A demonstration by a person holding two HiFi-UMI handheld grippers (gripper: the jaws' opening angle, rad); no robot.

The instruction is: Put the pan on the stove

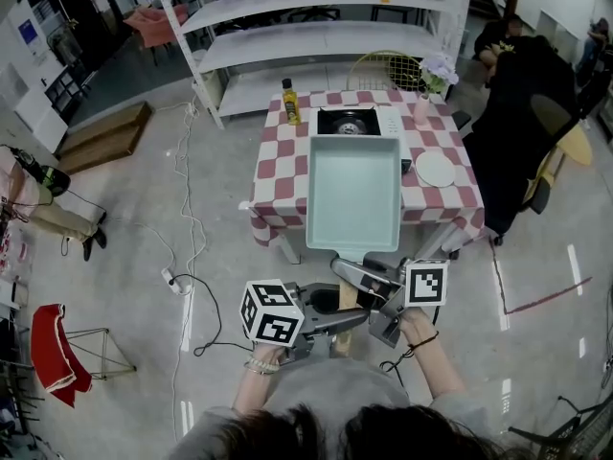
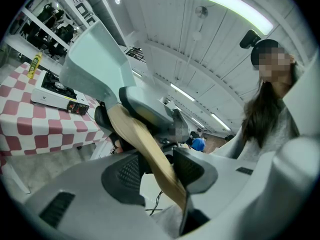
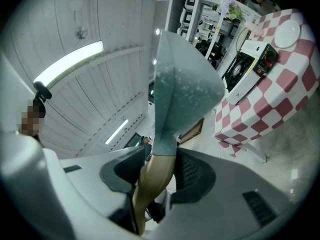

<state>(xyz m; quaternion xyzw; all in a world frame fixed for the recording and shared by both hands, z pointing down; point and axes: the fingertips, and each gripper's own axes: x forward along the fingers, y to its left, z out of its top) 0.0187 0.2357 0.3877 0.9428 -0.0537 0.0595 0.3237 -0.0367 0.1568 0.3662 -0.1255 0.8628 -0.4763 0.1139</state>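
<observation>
One mint-green square pan hangs in the air in front of the person, level and open side up, held out by its wooden handle. Nothing is visible inside it. The left gripper has its jaws clamped on the near end of that handle; its own view shows the pale wood wedged between the two ribbed pads. The right gripper grips the same handle a little further forward, close to where the wood meets the pan's neck, pads pressed on either side.

Beyond the pan stands the red-and-white checked table. The portable stove sits toward its far edge, its black burner bare. In the head view the pan's far rim reaches almost up to the stove, but both gripper views show the pan well above the tabletop and short of it. A yellow oil bottle stands just left of the stove, a white plate lies to the right, and a vase of flowers stands at the far right corner.

By my reading, the pickup is done and the carry is under way. What remains is to bring the pan over the burner, lower it until it rests there, and open both sets of jaws.
</observation>
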